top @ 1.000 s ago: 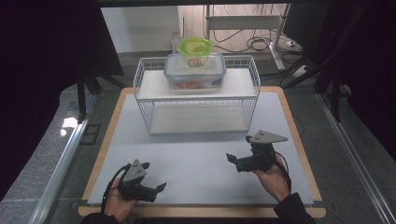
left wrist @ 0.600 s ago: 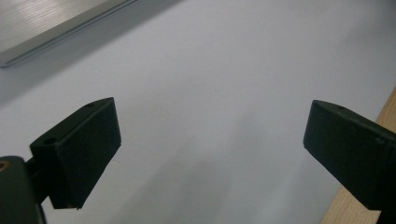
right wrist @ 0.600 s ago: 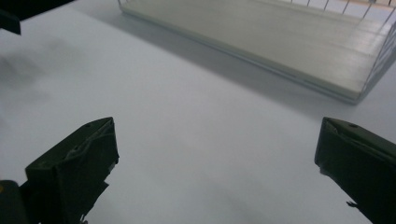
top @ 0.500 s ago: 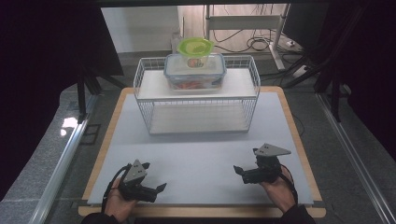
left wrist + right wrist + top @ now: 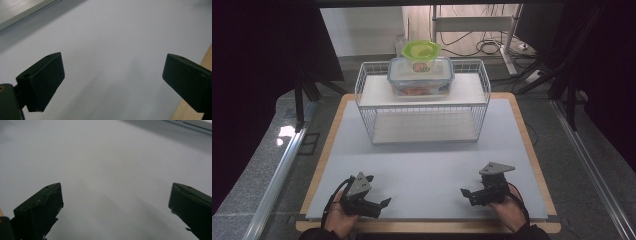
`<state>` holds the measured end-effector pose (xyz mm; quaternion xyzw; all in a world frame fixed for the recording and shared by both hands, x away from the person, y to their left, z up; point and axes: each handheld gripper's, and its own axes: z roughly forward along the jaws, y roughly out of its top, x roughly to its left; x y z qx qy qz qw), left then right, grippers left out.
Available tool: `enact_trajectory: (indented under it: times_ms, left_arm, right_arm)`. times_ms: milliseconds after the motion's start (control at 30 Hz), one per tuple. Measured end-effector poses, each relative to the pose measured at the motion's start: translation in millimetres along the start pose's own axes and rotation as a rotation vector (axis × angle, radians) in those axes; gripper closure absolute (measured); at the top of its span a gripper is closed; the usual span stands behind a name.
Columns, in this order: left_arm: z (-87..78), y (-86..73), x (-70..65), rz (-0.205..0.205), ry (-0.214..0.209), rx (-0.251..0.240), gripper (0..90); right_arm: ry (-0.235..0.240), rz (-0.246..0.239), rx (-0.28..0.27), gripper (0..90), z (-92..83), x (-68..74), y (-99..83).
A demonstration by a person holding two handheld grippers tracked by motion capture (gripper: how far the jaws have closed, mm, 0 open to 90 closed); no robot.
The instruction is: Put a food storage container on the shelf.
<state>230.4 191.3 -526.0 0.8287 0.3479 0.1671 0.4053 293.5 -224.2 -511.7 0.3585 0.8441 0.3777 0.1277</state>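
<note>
Both claws sit low at the near edge of the counter (image 5: 532,150), a wooden board covered by a smooth, matte pale-grey mat (image 5: 427,165). The left claw (image 5: 379,204) is gaping wide with nothing between its blocky black jaws; its own view shows their flat, finely textured pads (image 5: 50,80) over bare mat, with a strip of wood grain at the right. The right claw (image 5: 466,192) is likewise spread wide and holds nothing, its jaws angled toward the middle of the mat; a grey three-cornered plate tops each claw. Well apart from both, at the far side, stands a white wire basket (image 5: 422,120), a rectangular grid with a flat white shelf on top. On that shelf rests a clear, round-cornered plastic box (image 5: 420,77) with something orange inside, and on its lid stands a cup (image 5: 421,52) with a round green lid.
</note>
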Motion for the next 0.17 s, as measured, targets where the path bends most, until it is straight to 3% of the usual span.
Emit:
enact_trajectory:
  times_ms: [167]
  left_arm:
    - [0.2, 0.6, 0.1, -0.002, -0.001, -0.005, 4.0]
  right_arm:
    - [-0.004, 0.002, 0.01, 0.0, 1.3, -1.4, -0.9]
